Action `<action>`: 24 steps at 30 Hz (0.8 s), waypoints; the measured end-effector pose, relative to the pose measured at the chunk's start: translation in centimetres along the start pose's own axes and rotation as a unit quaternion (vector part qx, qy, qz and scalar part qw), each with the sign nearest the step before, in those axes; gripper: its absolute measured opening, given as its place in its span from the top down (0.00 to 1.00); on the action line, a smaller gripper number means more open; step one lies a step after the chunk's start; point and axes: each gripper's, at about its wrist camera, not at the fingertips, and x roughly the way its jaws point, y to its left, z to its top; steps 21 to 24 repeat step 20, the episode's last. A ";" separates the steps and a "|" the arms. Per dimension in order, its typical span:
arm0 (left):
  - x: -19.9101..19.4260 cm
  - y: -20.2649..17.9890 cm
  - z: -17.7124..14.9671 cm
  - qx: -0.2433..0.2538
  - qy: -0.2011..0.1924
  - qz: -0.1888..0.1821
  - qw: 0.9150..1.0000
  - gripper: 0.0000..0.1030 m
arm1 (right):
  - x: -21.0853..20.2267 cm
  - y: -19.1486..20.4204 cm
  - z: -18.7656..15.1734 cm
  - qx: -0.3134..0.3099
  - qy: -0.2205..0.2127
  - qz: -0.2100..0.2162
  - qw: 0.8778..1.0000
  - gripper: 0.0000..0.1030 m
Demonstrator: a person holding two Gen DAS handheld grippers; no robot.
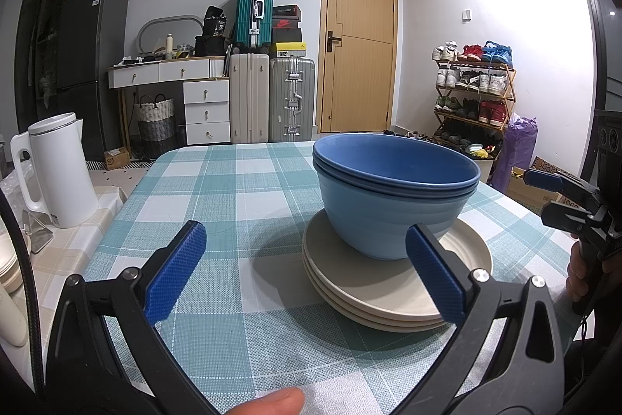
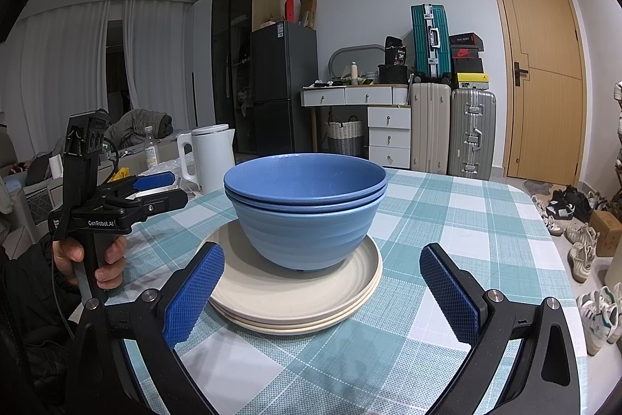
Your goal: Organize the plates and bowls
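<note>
Three nested blue bowls (image 1: 392, 197) (image 2: 307, 205) stand on a stack of three cream plates (image 1: 388, 294) (image 2: 295, 302) on the checked tablecloth. My left gripper (image 1: 305, 275) is open and holds nothing. Its right pad (image 1: 435, 279) is just in front of the plates' near rim; whether it touches I cannot tell. The bowls sit ahead and to its right. My right gripper (image 2: 322, 294) is also open and holds nothing, facing the stack, with the plates' near edge between its fingers. Each view shows the other gripper beside the stack: the right gripper (image 1: 540, 197) and the left gripper (image 2: 175, 187).
A white kettle (image 1: 58, 170) (image 2: 206, 158) stands on a side surface left of the table (image 1: 217, 181). A hand (image 2: 97, 259) grips the left tool's handle. Suitcases, drawers, a shoe rack (image 1: 474, 96) and a door lie beyond the table's far edge.
</note>
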 end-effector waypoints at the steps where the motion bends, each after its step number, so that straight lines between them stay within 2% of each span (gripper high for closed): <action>1: 0.0 0.0 0.0 0.000 0.000 0.000 1.000 0.00 | 0.0 0.0 0.0 0.000 0.000 0.000 1.000 0.00; 24: 0.0 0.0 0.0 0.001 0.000 0.000 1.000 0.00 | 0.0 0.0 0.0 0.000 0.000 0.000 1.000 0.00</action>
